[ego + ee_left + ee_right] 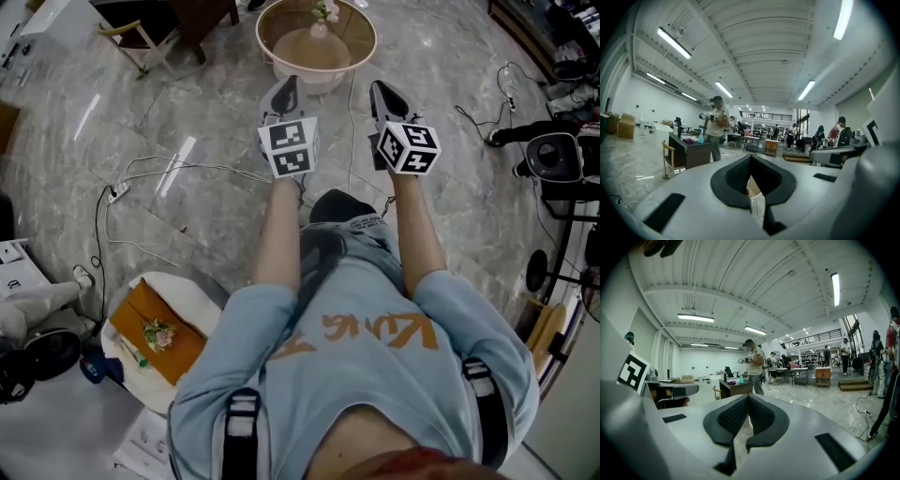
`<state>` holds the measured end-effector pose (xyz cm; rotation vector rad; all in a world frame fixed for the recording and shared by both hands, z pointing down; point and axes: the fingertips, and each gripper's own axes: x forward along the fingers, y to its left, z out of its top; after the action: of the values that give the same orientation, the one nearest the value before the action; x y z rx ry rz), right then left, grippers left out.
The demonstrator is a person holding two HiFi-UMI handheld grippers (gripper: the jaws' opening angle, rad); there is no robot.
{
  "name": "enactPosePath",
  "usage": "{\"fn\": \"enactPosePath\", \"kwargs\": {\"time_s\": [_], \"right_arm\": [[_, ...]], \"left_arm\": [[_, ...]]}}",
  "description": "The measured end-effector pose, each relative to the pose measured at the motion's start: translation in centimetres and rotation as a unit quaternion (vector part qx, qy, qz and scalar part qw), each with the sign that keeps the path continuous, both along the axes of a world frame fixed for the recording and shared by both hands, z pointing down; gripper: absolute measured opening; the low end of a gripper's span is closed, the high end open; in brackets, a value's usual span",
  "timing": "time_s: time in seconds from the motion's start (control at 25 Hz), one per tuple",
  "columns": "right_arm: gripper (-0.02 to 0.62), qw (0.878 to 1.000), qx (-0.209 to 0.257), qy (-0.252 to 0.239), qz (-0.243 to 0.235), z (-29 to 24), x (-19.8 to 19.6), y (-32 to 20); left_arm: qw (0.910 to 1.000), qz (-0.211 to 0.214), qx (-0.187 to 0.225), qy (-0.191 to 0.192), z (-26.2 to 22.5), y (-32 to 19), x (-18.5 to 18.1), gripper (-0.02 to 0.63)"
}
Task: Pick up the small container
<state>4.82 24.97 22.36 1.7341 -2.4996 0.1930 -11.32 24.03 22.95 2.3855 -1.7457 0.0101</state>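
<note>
Both grippers are held out level at chest height over the marble floor, side by side. My left gripper (286, 92) (751, 158) has its black pads meeting at the tips, with nothing between them. The jaws of my right gripper (384, 92) (748, 398) are likewise pressed together and hold nothing. Just beyond the tips stands a round glass-topped table (361, 47). On it sits a small vase (322, 28) with pink flowers. No other small container shows on the table. In the gripper views the jaws hide the table.
White cables and a power strip (117, 192) lie on the floor to the left. A wooden chair (141, 37) stands at the back left. Black equipment (553, 155) stands at the right. A white stool (192, 291) with an orange cloth is behind me on the left. Another person (715, 129) stands far off.
</note>
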Motion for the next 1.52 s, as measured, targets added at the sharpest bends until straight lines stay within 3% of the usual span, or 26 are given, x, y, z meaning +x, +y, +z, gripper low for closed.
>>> {"fn": "enactPosePath", "kwargs": {"time_s": [0.4, 0.64, 1.16, 1.36, 1.52], "right_arm": [[0.012, 1.000, -0.018, 0.000, 0.005, 1.5, 1.3, -2.8], [0.012, 0.999, -0.031, -0.031, 0.009, 3.2, 2.9, -7.7], [0.012, 0.995, -0.071, -0.072, -0.021, 7.0, 5.8, -28.7], [0.012, 0.994, -0.077, -0.074, -0.017, 7.5, 9.1, -36.9], [0.012, 0.993, -0.087, -0.084, 0.006, 7.9, 14.1, -42.0]], "left_arm": [[0.9996, -0.012, -0.023, 0.010, 1.4, -3.3, -0.1, 0.023], [0.9993, -0.011, -0.031, -0.017, 2.1, -7.8, 0.7, 0.023], [0.9948, -0.025, -0.083, -0.052, 5.8, -26.8, 5.3, 0.023], [0.9925, -0.039, -0.101, -0.057, 6.9, -34.2, 7.6, 0.023], [0.9887, -0.030, -0.121, -0.083, 8.0, -39.3, 11.6, 0.023]]}}
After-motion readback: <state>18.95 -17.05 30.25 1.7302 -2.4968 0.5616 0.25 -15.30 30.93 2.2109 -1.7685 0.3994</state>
